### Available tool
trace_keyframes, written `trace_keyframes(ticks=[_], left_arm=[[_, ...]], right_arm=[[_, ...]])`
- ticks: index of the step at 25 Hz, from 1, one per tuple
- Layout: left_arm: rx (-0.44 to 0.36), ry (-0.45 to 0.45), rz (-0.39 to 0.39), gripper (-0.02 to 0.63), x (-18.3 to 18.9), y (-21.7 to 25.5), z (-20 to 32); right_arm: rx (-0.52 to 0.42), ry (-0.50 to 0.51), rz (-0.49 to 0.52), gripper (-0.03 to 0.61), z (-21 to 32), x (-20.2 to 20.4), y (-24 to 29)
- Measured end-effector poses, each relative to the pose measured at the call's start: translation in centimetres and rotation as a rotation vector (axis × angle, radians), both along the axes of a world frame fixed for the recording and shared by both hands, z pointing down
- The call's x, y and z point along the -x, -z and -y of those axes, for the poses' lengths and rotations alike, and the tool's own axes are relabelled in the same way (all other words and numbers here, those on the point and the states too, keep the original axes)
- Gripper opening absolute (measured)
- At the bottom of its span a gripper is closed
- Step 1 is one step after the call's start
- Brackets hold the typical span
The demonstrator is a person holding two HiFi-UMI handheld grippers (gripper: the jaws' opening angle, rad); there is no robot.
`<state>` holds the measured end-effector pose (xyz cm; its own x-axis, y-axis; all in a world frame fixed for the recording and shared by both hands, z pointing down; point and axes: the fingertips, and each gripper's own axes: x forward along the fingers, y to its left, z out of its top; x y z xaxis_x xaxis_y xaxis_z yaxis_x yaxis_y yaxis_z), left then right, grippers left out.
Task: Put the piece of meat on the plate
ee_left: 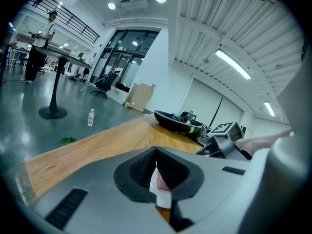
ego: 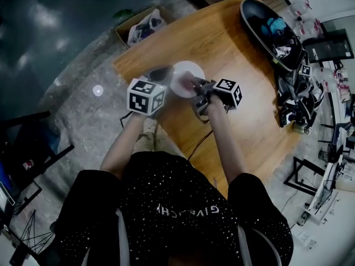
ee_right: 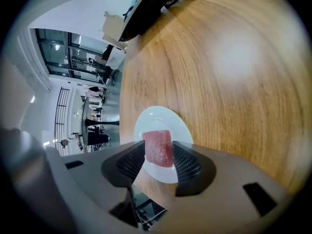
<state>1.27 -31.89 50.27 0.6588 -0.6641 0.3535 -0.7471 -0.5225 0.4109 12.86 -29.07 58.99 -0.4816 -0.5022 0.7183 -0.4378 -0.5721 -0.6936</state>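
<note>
The piece of meat [ee_right: 158,147], a pinkish-red slab, lies on the small white plate [ee_right: 161,117] in the right gripper view. My right gripper [ee_right: 159,156] is open, with a pad close on each side of the meat. In the head view the plate [ego: 186,71] sits mid-table, with the right gripper [ego: 196,85] at its right edge and the left gripper [ego: 161,74] at its left edge. In the left gripper view my left gripper [ee_left: 157,173] is shut on the plate's white rim [ee_left: 157,185].
The wooden table [ego: 233,54] carries a long black tray [ego: 272,32] of odds and ends at the back right. Dark gear [ego: 297,98] crowds the right edge. A cardboard box with a bag [ego: 144,26] stands on the floor behind the table.
</note>
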Motion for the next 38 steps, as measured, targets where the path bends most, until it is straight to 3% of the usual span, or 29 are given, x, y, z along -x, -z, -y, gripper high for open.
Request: trace_keyframes(ticks=[4,7,10,12,14,17,21,23,31,38], left_arm=[[-0.014,-0.010,-0.010,0.011,-0.5,0.8,-0.5],[-0.044,-0.020,-0.010,0.011,-1.0,1.8,-0.7],[-0.083,-0.026,-0.018,0.011,-1.5,3.0,-0.8],[-0.113,-0.030,-0.013,0.011,-1.8,4.2,-1.0],[-0.143,-0.037,0.002,0.011,-1.9,5.5,-1.6],[-0.172,-0.049,0.023,0.010,-2.0,6.7,-2.7],[-0.211,-0.071,0.042,0.011,-2.2,7.4,-4.1],[-0.225,-0.072,0.040,0.011,-2.2,7.4,-4.6],[-0.219,-0.075,0.029,0.011,-1.6,7.4,-5.7],[-0.219,-0.071,0.033,0.011,-2.1,7.2,-6.1]], right_arm=[[-0.124,0.008,-0.074,0.164,0.2,-0.5,2.6],[-0.307,0.003,-0.103,0.164,1.0,-0.9,5.9],[-0.550,0.019,-0.144,0.163,1.8,-1.5,9.8],[-0.736,0.060,-0.229,0.162,2.0,-1.8,12.7],[-0.905,0.117,-0.342,0.113,1.7,-2.0,15.2],[-1.059,0.213,-0.513,0.039,0.2,-2.2,17.2],[-1.127,0.333,-0.807,0.017,-1.9,-2.8,18.0],[-1.129,0.353,-0.903,0.015,-3.0,-3.0,17.9],[-1.089,0.352,-0.989,0.011,-5.3,-3.6,17.5],[-1.099,0.368,-0.980,0.010,-6.2,-3.4,17.9]])
